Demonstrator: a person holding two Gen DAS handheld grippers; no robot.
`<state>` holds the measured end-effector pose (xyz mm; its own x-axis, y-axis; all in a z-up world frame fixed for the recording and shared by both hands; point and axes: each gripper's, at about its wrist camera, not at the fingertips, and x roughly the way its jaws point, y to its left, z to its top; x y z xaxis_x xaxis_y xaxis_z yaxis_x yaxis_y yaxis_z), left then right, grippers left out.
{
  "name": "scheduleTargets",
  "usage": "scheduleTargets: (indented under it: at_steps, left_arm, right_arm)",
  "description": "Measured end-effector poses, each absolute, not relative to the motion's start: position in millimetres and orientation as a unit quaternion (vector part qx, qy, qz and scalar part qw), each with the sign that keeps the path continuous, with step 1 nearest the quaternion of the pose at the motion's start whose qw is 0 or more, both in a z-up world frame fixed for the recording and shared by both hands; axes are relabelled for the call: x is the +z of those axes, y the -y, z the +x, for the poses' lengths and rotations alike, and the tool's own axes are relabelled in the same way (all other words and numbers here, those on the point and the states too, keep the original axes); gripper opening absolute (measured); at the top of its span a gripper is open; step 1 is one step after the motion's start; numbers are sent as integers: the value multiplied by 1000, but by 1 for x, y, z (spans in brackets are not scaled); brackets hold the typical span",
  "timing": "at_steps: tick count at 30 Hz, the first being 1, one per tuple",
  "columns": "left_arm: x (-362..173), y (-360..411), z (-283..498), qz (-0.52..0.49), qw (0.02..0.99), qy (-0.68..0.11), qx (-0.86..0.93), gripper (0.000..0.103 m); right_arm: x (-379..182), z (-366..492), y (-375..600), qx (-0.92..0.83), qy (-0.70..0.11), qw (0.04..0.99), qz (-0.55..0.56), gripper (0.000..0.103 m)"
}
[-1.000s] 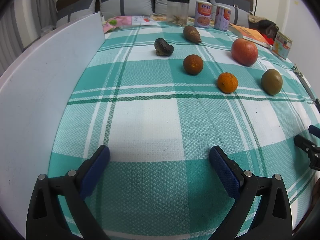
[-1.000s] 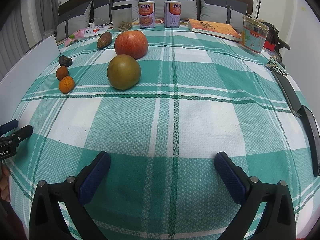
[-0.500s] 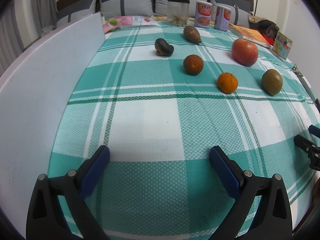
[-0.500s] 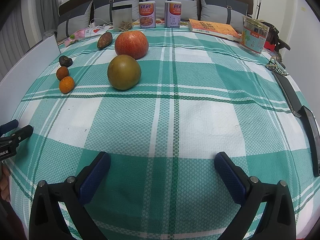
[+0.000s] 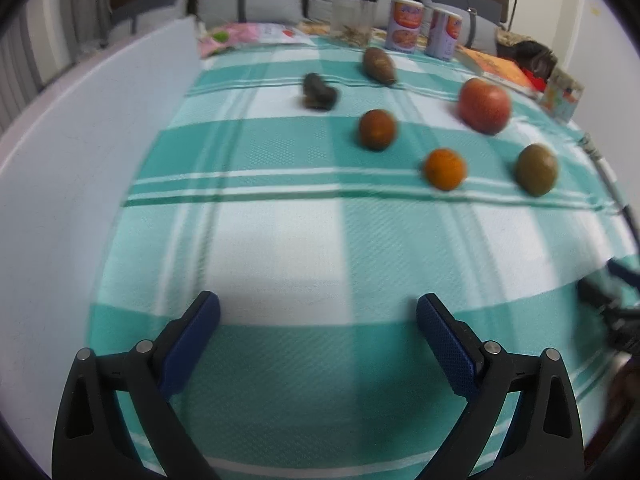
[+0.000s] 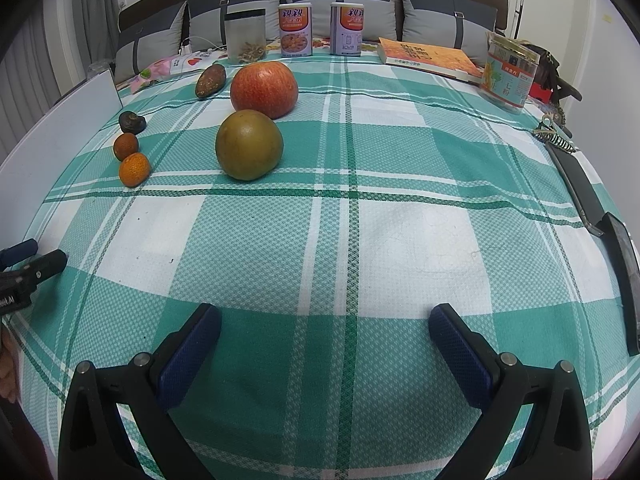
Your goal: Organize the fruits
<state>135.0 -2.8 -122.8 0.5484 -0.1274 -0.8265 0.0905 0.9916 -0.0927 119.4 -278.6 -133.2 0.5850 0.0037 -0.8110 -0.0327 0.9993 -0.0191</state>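
Several fruits lie on the green checked cloth. In the right wrist view I see a big red apple (image 6: 264, 89), a green-brown round fruit (image 6: 249, 145), a bright orange (image 6: 134, 169), a dark orange (image 6: 126, 146), a dark shrivelled fruit (image 6: 131, 122) and a brown oval fruit (image 6: 210, 80). The left wrist view shows the apple (image 5: 484, 105), green-brown fruit (image 5: 535, 169), bright orange (image 5: 445, 169), dark orange (image 5: 377, 129), shrivelled fruit (image 5: 318, 91) and oval fruit (image 5: 379, 65). My left gripper (image 5: 318, 322) and right gripper (image 6: 325, 330) are open and empty, near the front edge.
A white board (image 5: 80, 152) stands along the left side. Two cans (image 6: 295, 30), a clear jar (image 6: 245, 36), a book (image 6: 428, 56) and a labelled tub (image 6: 510, 74) stand at the back. A dark flat object (image 6: 616, 248) and a hair clip (image 6: 554, 136) lie at the right edge.
The left wrist view is now blurred and the scene has shifted slightly, so the left gripper is moving. The right gripper and the fruits have not moved.
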Motion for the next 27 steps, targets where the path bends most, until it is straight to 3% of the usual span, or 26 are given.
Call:
scheduleTargets:
  at_steps: [9,10,12,14,17,27]
  left_arm:
    - [-109,80,202,8,886,-448,-118,95]
    - [-112,84,206,13,886,-448,-115,89]
    - [-121,92,214,22,878,-465,-116,50]
    - [-121,92,212,30,883,-456,-110,49]
    - [-120,89,207,33,888,-448,-103,30]
    - [-102,45,146,38,879,-459,-125,29]
  right_arm:
    - [-133,119,278,11,-455,890,-16,103]
    - [-133,119,278,11,-455,890,-15,103]
    - [-133,119,278,11,-455,890,-16,103]
    - [-133,119,278,11,-455,890,-16,103]
    - [-133,119,277,12,-455,890,-15,103]
    - [-133,119,277,12,-455,890,-16,103]
